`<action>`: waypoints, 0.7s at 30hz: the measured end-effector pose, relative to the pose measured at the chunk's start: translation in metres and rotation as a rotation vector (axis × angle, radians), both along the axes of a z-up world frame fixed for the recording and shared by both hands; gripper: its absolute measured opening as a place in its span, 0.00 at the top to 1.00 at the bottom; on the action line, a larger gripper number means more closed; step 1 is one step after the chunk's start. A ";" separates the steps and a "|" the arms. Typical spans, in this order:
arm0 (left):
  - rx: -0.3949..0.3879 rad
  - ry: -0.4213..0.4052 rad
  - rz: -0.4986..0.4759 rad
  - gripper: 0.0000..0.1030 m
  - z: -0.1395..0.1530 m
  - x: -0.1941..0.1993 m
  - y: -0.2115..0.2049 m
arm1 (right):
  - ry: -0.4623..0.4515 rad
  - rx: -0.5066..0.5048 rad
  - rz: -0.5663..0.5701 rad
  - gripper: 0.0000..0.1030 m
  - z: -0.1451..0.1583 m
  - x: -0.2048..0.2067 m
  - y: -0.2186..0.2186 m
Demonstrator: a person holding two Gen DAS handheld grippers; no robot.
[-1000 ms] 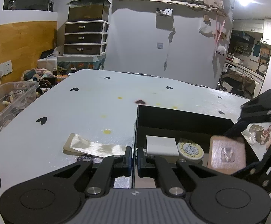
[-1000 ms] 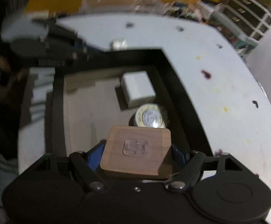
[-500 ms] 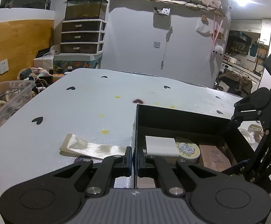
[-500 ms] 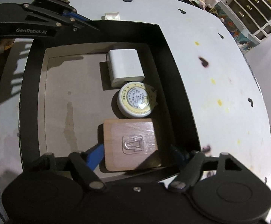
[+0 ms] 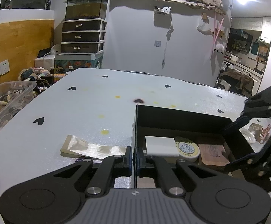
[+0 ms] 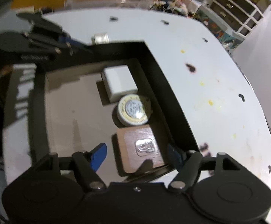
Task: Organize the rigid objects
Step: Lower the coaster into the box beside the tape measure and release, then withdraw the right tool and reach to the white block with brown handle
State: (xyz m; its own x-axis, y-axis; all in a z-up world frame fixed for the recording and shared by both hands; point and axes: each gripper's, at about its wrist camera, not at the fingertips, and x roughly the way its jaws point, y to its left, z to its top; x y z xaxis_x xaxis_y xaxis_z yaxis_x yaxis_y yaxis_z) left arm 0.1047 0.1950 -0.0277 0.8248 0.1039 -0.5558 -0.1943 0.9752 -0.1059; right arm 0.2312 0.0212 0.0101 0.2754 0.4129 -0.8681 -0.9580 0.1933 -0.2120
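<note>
The wooden block [image 6: 142, 147] lies flat in the black box [image 6: 39, 100], touching the round tin [image 6: 133, 110], with the white block [image 6: 119, 83] beyond it along the box's right wall. The right gripper [image 6: 135, 154] has its jaws released, straddling the block without touching it — best lifted straight up so neither finger nudges the row. The left gripper [image 5: 134, 158] has its jaws clenched on the box's near-left wall, steadying it on the tabletop [image 5: 98, 100].
</note>
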 end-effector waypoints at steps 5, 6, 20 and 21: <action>0.009 0.003 0.009 0.97 0.002 -0.002 -0.003 | 0.012 0.094 -0.035 0.26 0.013 -0.011 -0.016; 0.011 0.004 0.011 0.97 0.002 -0.002 -0.003 | 0.019 0.115 -0.047 0.24 0.015 -0.013 -0.020; 0.025 0.012 0.042 0.97 0.007 -0.007 -0.010 | 0.076 0.418 -0.271 0.07 0.025 -0.033 -0.070; 0.027 0.012 0.044 0.97 0.008 -0.008 -0.010 | 0.078 0.442 -0.292 0.06 0.024 -0.034 -0.074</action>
